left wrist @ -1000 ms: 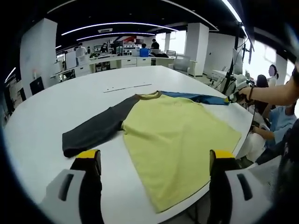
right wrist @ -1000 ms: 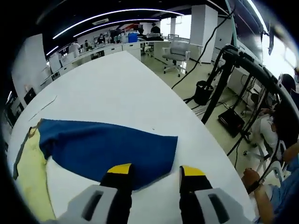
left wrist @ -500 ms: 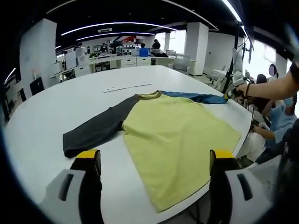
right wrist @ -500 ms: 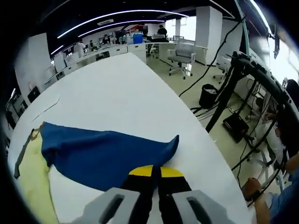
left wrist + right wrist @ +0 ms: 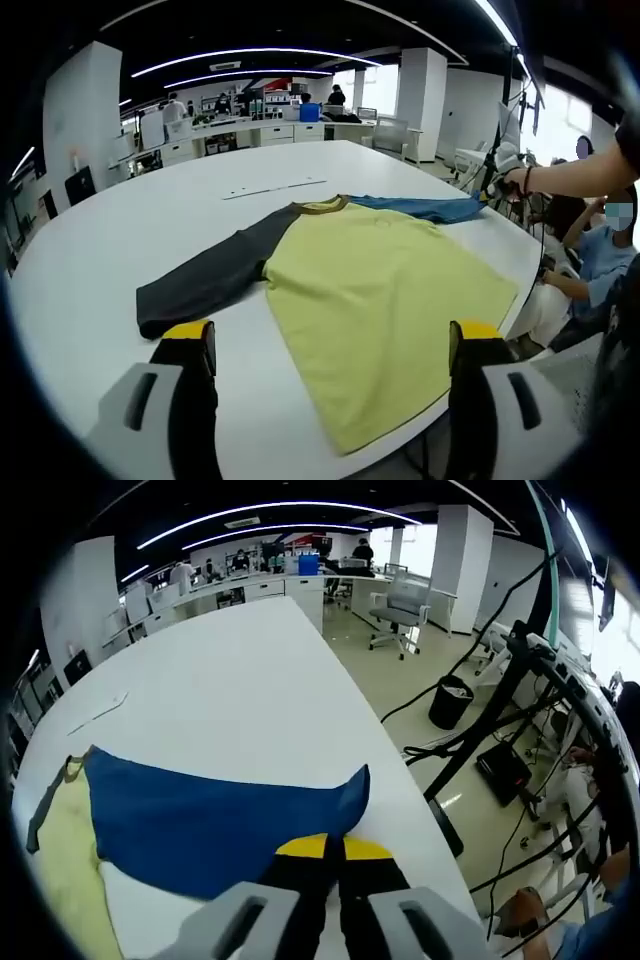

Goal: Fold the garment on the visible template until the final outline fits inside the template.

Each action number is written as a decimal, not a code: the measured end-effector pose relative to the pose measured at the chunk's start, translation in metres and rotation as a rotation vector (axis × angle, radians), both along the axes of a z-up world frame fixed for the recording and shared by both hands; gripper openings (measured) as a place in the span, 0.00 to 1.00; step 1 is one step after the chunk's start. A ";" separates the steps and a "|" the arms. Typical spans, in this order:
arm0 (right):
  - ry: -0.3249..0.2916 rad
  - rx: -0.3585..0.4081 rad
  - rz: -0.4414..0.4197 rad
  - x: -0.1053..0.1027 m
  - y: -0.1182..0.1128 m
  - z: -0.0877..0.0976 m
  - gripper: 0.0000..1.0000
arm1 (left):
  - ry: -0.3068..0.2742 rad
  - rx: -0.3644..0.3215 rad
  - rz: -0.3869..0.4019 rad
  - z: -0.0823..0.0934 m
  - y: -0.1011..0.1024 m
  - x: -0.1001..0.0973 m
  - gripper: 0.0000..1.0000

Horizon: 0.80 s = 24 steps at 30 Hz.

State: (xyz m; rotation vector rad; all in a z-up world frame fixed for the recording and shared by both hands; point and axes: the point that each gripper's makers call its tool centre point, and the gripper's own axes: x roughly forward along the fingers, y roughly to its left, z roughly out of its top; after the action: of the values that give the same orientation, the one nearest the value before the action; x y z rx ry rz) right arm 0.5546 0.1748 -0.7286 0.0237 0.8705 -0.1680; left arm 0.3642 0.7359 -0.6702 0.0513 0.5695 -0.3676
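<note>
We record 1 garment flat on the white table; right gripper clamped on its blue sleeve; left gripper spread wide, holding nothing.

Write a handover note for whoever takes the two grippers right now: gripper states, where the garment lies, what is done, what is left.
Right gripper: shut on the blue sleeve at its cuff end, near the edge of the white table.
Left gripper: open, holding nothing, hovering over the yellow body.
Garment: spread flat; grey sleeve stretched out to the side.
Done: blue cuff gripped; no fold made.
Left: probably bring the blue sleeve over the body, then the grey sleeve, then fold the body. I cannot make out a template outline.
</note>
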 end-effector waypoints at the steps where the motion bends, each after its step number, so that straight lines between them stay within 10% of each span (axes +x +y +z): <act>1: 0.007 -0.005 0.003 0.000 -0.001 0.001 0.00 | -0.001 0.001 0.000 0.000 0.000 0.000 0.95; 24: -0.008 0.046 0.034 0.008 0.032 0.026 0.00 | 0.006 -0.005 -0.011 0.001 -0.001 -0.001 0.99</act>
State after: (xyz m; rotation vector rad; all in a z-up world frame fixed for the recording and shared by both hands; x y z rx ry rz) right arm 0.5626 0.2063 -0.7029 0.0520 0.8660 -0.1159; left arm 0.3635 0.7349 -0.6694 0.0488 0.5749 -0.3797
